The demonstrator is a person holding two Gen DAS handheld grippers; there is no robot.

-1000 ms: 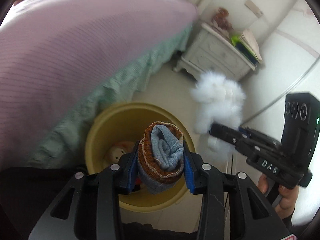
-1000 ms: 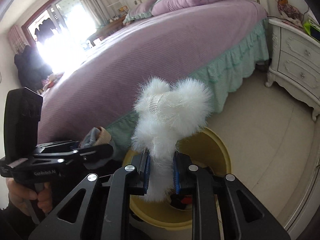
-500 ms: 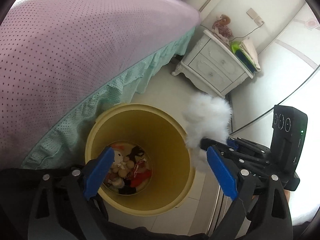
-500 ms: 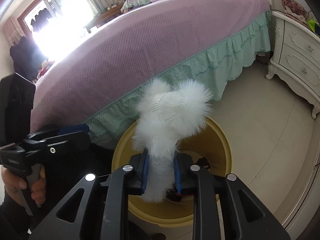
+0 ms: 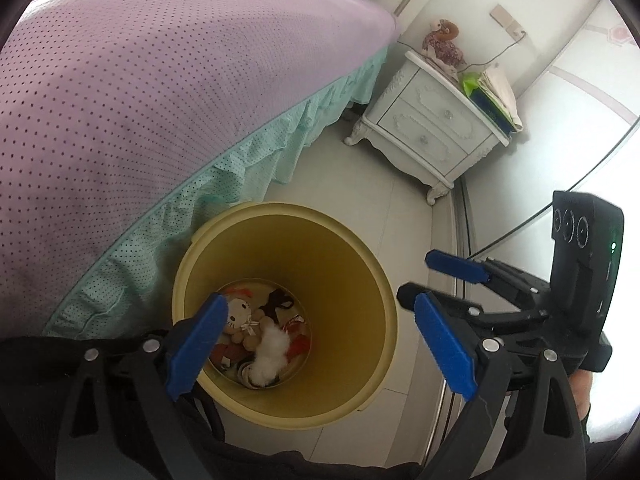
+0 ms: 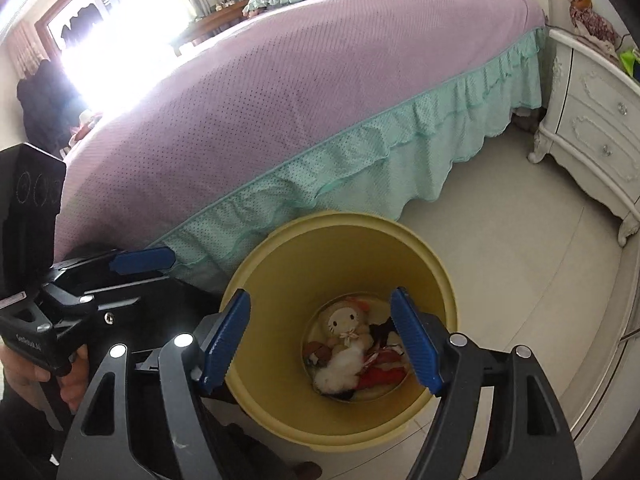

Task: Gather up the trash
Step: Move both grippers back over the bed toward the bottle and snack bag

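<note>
A yellow bin stands on the floor beside the bed. At its bottom lies a white fluffy item among several plush toys, one a white cat doll. The rolled sock is not clearly visible in there. My left gripper hangs over the bin, open wide and empty. My right gripper is also above the bin, its jaws opening with nothing between them. It shows in the left wrist view at the bin's right.
The bed's purple cover and mint frill press against the bin's far left side. A white nightstand stands beyond, with a doll and papers on top. A person's hand holds the left gripper.
The left gripper opened and the rolled sock dropped out of it. The right gripper then opened and the white fluffy item fell into the bin.
</note>
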